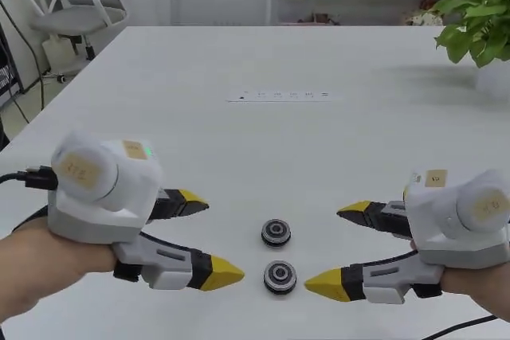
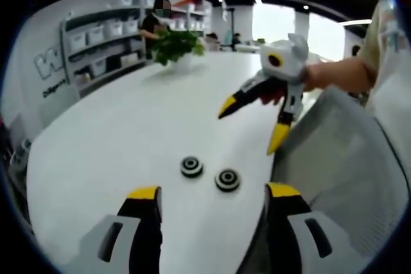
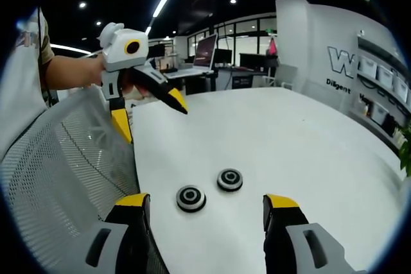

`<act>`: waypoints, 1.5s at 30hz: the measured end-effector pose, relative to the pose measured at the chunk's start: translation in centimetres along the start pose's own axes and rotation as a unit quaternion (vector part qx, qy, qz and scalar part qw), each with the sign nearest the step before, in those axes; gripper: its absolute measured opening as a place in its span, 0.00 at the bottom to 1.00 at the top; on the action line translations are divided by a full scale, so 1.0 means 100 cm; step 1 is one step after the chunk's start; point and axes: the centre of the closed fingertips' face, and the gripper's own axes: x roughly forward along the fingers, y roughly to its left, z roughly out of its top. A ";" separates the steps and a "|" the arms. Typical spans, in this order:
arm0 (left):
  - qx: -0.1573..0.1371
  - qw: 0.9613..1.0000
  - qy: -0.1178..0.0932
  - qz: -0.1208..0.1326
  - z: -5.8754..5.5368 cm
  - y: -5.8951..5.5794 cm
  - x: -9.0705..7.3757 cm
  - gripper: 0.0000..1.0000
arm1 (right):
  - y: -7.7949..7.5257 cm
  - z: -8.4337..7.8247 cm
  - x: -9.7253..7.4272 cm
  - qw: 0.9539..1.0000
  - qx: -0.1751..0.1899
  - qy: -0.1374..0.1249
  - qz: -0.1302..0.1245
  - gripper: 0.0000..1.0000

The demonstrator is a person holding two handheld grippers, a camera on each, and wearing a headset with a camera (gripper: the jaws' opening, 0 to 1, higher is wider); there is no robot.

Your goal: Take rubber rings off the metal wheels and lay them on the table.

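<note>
Two small metal wheels with black rubber rings lie flat on the white table, one farther [image 1: 276,232] and one nearer [image 1: 280,275]. They also appear in the left gripper view [image 2: 191,167] [image 2: 227,179] and the right gripper view [image 3: 230,179] [image 3: 191,198]. My left gripper [image 1: 217,239] is open at their left, its yellow tips apart and empty. At their right my right gripper [image 1: 333,247] is open too, holding nothing. Both point inward at the wheels without touching them.
A flush socket strip [image 1: 277,95] is set in the table [image 1: 319,149] farther back. A potted plant [image 1: 478,17] stands at the far right. An office chair [image 1: 76,1] and shelves stand beyond the table. A mesh chair back [image 3: 58,171] is near the front edge.
</note>
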 end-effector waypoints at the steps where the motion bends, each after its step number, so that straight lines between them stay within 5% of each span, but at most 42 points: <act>1: 0.000 1.000 0.001 -0.002 -0.001 0.001 0.002 0.66 | 0.001 -0.001 0.001 1.000 -0.001 0.001 0.001 0.70; 23: 0.012 0.998 0.039 -0.052 -0.016 -0.009 0.045 0.54 | 0.004 -0.022 0.027 0.999 -0.017 0.018 0.040 0.55; 45: 0.015 0.995 0.051 -0.088 -0.022 -0.024 0.076 0.34 | 0.017 -0.036 0.046 0.996 -0.034 0.030 0.079 0.40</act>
